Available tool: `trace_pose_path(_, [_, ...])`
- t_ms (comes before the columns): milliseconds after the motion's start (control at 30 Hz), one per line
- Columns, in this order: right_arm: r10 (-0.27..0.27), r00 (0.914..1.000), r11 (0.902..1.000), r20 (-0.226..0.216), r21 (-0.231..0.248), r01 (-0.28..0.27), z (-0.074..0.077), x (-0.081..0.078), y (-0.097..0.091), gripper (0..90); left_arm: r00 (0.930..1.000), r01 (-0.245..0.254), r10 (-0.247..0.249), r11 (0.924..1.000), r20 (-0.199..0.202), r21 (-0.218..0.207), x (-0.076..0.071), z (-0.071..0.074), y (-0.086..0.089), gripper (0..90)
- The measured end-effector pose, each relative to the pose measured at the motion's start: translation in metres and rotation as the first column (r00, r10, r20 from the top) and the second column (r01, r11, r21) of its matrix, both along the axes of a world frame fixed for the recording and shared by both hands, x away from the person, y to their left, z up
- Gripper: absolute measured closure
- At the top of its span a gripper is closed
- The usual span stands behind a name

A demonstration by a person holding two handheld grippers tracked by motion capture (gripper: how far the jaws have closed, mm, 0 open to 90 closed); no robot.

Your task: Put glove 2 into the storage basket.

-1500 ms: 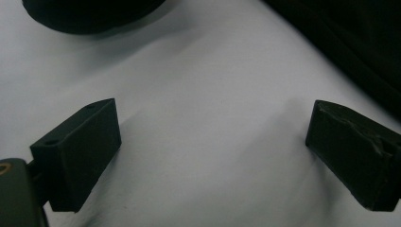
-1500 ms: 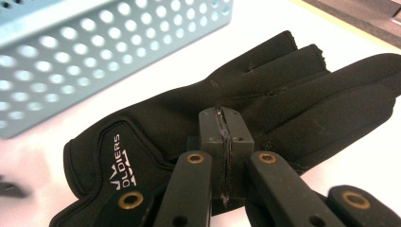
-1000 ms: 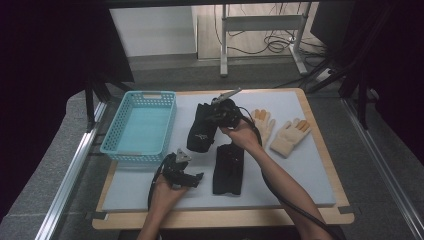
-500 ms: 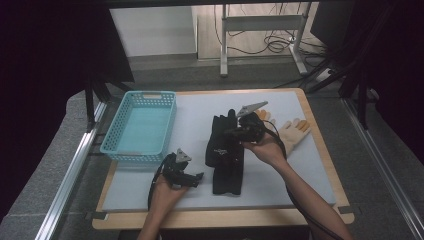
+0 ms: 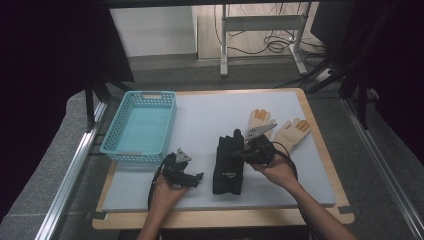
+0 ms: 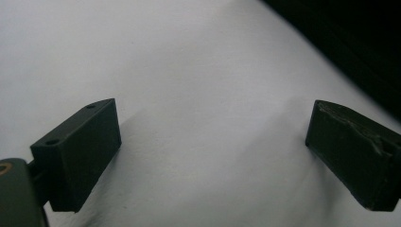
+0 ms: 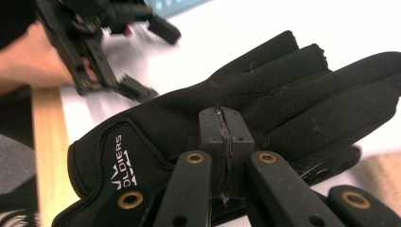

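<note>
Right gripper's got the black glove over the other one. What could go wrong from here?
The right gripper pinches only a thin fold of the black glove, so it may slip free. It lies stacked on the second black glove, which could drag along. The open left gripper sits close beside the pile and could get bumped.

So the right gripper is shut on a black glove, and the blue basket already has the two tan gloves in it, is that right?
Not quite. The blue basket is empty in the high view; the two tan gloves lie on the white mat to its right. The right gripper is indeed shut on a black glove.
</note>
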State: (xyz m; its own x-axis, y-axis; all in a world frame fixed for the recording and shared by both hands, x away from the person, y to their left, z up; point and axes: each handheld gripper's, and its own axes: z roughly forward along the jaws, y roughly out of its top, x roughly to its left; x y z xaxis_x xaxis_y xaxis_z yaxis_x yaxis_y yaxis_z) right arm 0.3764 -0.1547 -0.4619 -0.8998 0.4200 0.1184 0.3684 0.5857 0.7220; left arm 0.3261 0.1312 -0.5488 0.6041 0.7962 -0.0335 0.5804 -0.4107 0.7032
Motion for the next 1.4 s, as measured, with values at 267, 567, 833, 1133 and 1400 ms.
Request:
trace_pose_path(267, [-0.032,0.9993,0.9978,0.019,-0.057,0.033,-0.028,0.004,0.004,86.4,1.0000,0.003,-0.003,1.0000,-0.001,0.004,0.000,0.000,0.000,4.6])
trace_pose_path(567, [-0.058,0.9964,0.9958,0.062,-0.067,0.063,-0.040,0.000,0.004,63.2,1.0000,0.003,-0.003,1.0000,-0.001,0.003,0.000,0.000,0.000,4.6])
trace_pose_path(833, [-0.102,0.9896,0.9940,0.101,-0.028,0.106,-0.026,-0.003,-0.019,60.6,1.0000,-0.001,0.001,1.0000,-0.001,-0.001,0.000,0.000,0.000,4.6])
trace_pose_path(1133, [-0.110,0.9919,0.9938,0.063,-0.010,0.111,-0.043,-0.016,-0.043,74.7,1.0000,-0.006,0.005,0.9998,0.008,0.021,-0.003,0.002,0.002,3.4])
trace_pose_path(1400, [-0.070,0.9969,0.9972,0.035,-0.021,0.071,-0.059,-0.035,-0.046,85.0,0.9988,-0.050,0.050,0.9981,-0.002,0.037,-0.014,0.002,0.022,2.2])
